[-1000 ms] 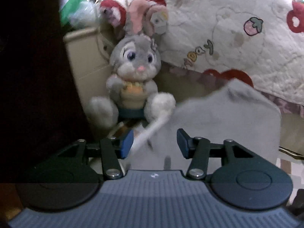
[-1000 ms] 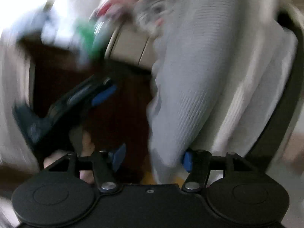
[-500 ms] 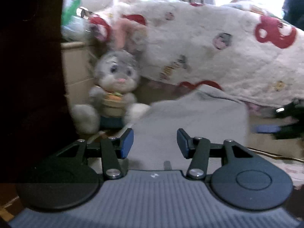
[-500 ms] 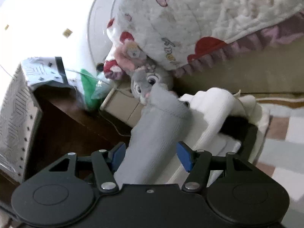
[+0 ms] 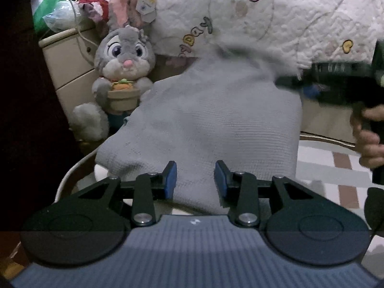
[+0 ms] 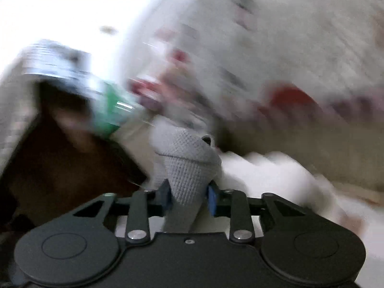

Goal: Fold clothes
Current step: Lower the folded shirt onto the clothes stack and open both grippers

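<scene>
A grey knitted garment [image 5: 216, 120] lies heaped in the middle of the left wrist view. My left gripper [image 5: 195, 180] is open, its blue pads either side of the garment's near edge. My right gripper [image 6: 189, 195] is shut on a bunched fold of the same grey knit [image 6: 189, 165]. In the left wrist view the right gripper's body [image 5: 336, 84] is blurred at the garment's far right, a hand [image 5: 367, 139] holding it. The right wrist view is smeared by motion.
A grey plush rabbit [image 5: 122, 72] sits at the left against a beige cabinet [image 5: 67, 64]. A white quilt with red prints [image 5: 276, 12] hangs behind. White folded cloth [image 6: 264, 168] lies beside the right gripper. Dark wood furniture [image 5: 24, 96] stands at the left.
My right gripper has closed on the grey garment and is lifting its far edge, moving fast. The left gripper stays open and has come closer to the garment.
</scene>
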Action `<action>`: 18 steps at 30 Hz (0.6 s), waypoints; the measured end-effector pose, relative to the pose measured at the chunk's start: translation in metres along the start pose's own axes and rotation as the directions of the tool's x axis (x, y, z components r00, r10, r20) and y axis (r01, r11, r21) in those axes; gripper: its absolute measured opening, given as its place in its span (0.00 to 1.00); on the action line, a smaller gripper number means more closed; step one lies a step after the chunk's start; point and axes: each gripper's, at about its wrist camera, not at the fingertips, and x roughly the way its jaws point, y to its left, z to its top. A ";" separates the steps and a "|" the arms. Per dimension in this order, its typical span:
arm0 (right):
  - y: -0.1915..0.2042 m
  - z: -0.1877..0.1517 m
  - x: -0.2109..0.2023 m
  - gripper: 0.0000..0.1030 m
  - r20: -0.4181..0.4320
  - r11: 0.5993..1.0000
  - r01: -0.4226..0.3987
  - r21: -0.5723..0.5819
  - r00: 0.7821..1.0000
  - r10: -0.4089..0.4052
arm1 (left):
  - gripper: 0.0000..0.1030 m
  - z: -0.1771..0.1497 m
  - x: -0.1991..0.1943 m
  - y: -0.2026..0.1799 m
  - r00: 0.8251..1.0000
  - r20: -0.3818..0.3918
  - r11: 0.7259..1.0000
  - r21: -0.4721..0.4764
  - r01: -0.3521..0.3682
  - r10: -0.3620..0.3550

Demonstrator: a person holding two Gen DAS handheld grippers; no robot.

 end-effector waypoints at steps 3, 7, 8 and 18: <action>-0.025 -0.001 -0.003 0.62 0.002 0.993 0.074 0.088 0.997 -0.074 | 0.34 0.003 0.000 0.001 1.000 -0.019 1.000 -0.008 0.012 -0.012; -0.012 0.004 -0.029 0.54 0.109 0.988 0.152 -0.010 0.983 -0.150 | 0.34 0.005 -0.003 -0.008 0.999 -0.014 0.999 0.033 -0.032 0.032; -0.002 0.004 -0.037 0.48 0.150 0.980 0.182 -0.078 0.974 -0.169 | 0.34 0.006 -0.005 -0.008 0.999 -0.006 0.999 0.036 -0.034 0.035; 0.062 0.003 0.039 0.26 0.056 0.776 0.221 -0.591 0.971 -0.233 | 0.33 0.007 -0.006 -0.014 0.992 -0.071 0.994 -0.030 -0.106 0.104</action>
